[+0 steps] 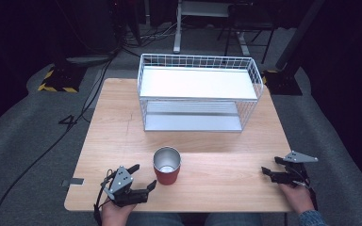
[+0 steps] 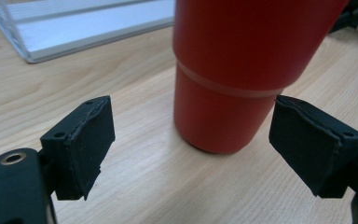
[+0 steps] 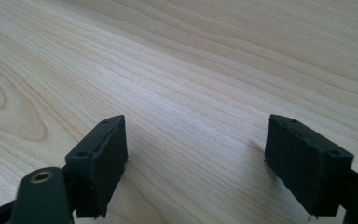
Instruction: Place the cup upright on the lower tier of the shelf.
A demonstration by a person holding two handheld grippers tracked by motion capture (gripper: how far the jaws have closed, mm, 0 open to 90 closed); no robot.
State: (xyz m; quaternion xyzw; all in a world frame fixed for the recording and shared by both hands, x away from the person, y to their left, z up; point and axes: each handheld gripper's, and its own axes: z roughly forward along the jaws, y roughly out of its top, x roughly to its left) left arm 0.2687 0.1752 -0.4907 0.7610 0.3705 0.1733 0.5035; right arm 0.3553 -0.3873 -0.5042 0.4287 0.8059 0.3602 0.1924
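A red tumbler (image 1: pixel 167 165) with a bare metal inside stands upright near the table's front edge. My left gripper (image 1: pixel 143 176) lies just to its left, low over the wood, pointing at it. In the left gripper view the tumbler (image 2: pixel 242 60) rises close ahead of the left gripper (image 2: pixel 193 140). Its jaws are open and its pads (image 2: pixel 86 144) stand short of the tumbler's base, touching nothing. My right gripper (image 1: pixel 269 165) rests at the front right of the table, open, with bare wood between its jaws (image 3: pixel 196 149).
A white two-tier wire rack (image 1: pixel 198 89) stands at the back middle of the wooden table (image 1: pixel 122 117); its lower shelf (image 2: pixel 74 28) is beyond the tumbler. Cables and stand bases lie on the grey floor around the table.
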